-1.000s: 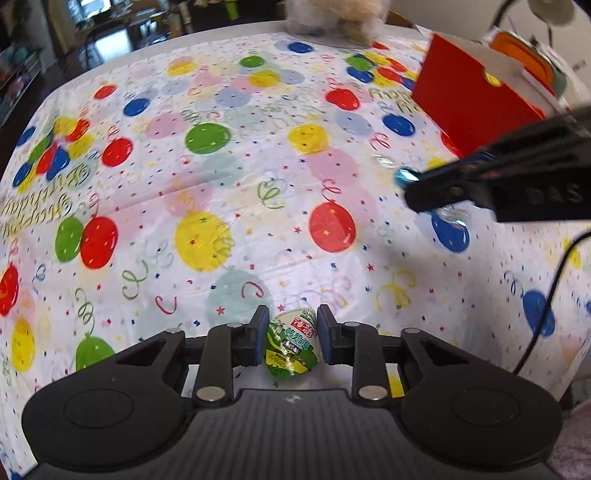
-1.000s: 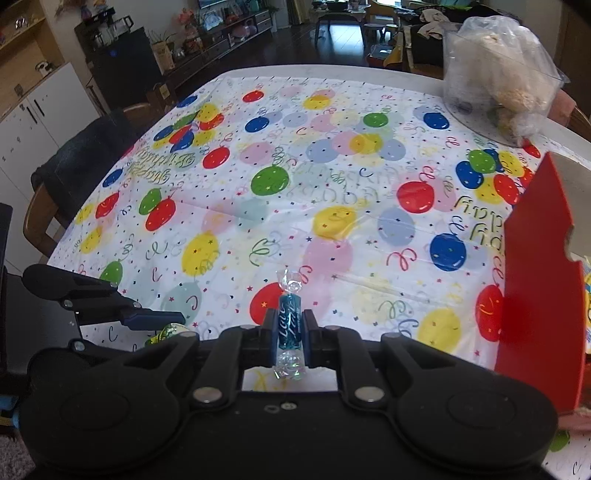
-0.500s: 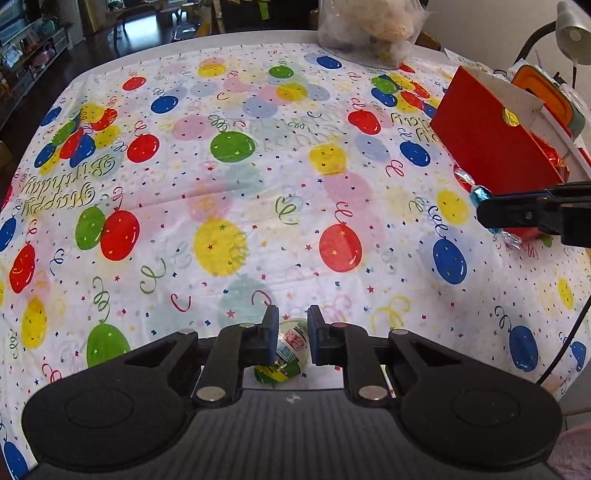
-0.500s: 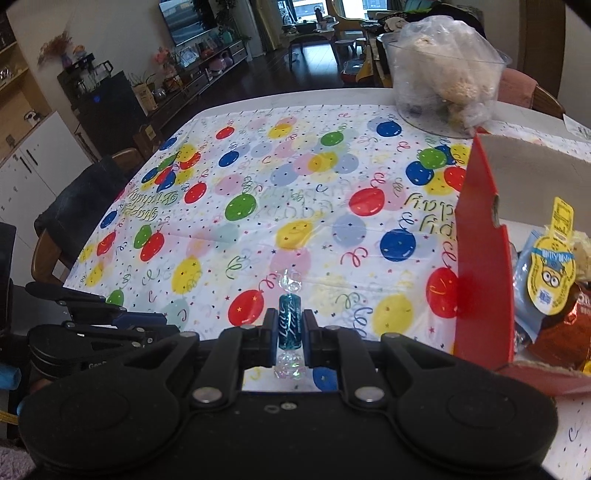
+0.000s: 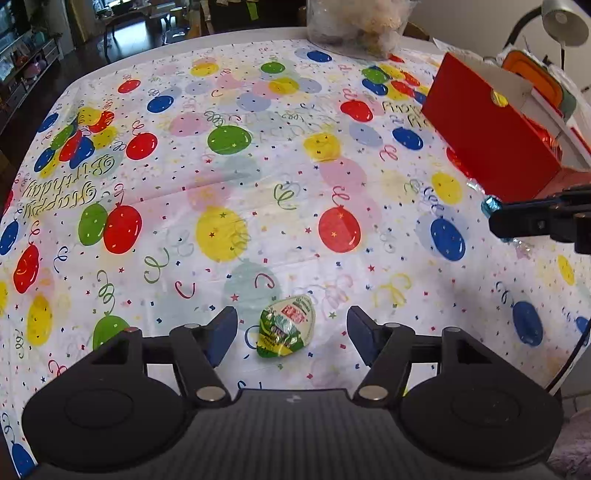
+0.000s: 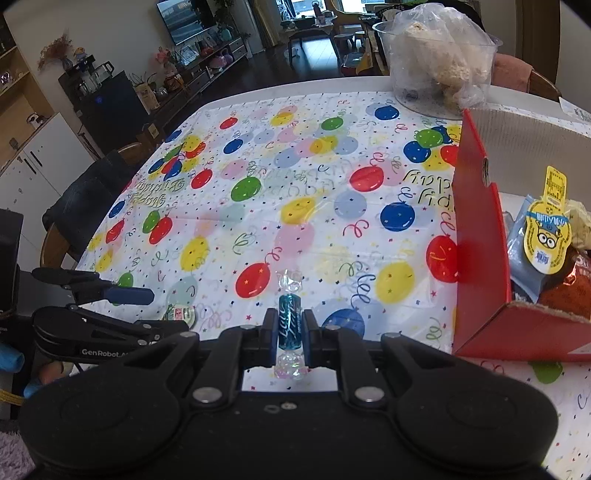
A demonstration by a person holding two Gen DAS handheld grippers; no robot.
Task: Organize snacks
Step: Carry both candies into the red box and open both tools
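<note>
My left gripper (image 5: 291,326) is open, and a green and white snack packet (image 5: 286,328) lies on the tablecloth between its fingers; the packet also shows in the right wrist view (image 6: 180,314). My right gripper (image 6: 289,328) is shut on a blue wrapped candy (image 6: 289,321) and holds it above the table, left of the red cardboard box (image 6: 480,254). The box holds several snacks, among them a yellow minion-tag packet (image 6: 546,236). In the left wrist view the right gripper (image 5: 491,218) with the candy sits in front of the box (image 5: 487,136).
A balloon-print tablecloth (image 5: 258,166) covers the table. A clear plastic tub with a bag of puffed snacks (image 6: 439,62) stands at the far edge. An orange container (image 5: 532,74) and a lamp (image 5: 565,22) stand behind the box. A chair (image 6: 85,199) stands at the table's left.
My left gripper has opened and let go of the green packet, which now lies on the cloth. My right gripper has carried the blue candy closer to the red box.
</note>
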